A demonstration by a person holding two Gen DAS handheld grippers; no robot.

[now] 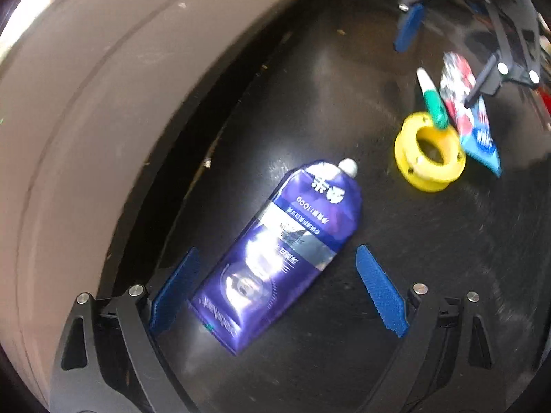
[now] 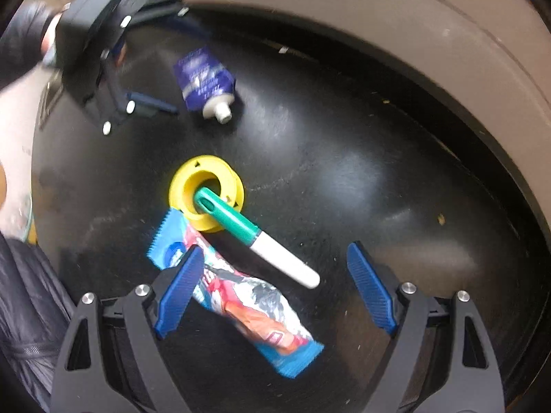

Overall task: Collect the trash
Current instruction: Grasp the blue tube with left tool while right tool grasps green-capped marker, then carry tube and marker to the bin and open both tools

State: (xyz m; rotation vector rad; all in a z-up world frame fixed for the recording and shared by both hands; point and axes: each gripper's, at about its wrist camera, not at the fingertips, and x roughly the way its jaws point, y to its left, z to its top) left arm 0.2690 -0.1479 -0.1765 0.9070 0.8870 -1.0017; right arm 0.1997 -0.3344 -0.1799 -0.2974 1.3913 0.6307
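A purple pouch (image 1: 275,254) with a white spout lies flat on the black round table (image 1: 344,86). My left gripper (image 1: 275,289) is open, its blue pads on either side of the pouch, not touching it. A yellow tape ring (image 2: 206,192) holds the tip of a green-and-white marker (image 2: 255,237). A blue and red snack wrapper (image 2: 248,303) lies beside them. My right gripper (image 2: 275,289) is open above the wrapper and marker, its left pad over the wrapper. The pouch (image 2: 206,79) shows far off in the right wrist view, by the left gripper (image 2: 137,58).
A wide brown rim (image 1: 69,137) curves around the black table top. The right gripper (image 1: 447,41) shows at the upper right in the left wrist view, near the ring (image 1: 430,151), marker (image 1: 432,99) and wrapper (image 1: 468,110). Small crumbs dot the surface.
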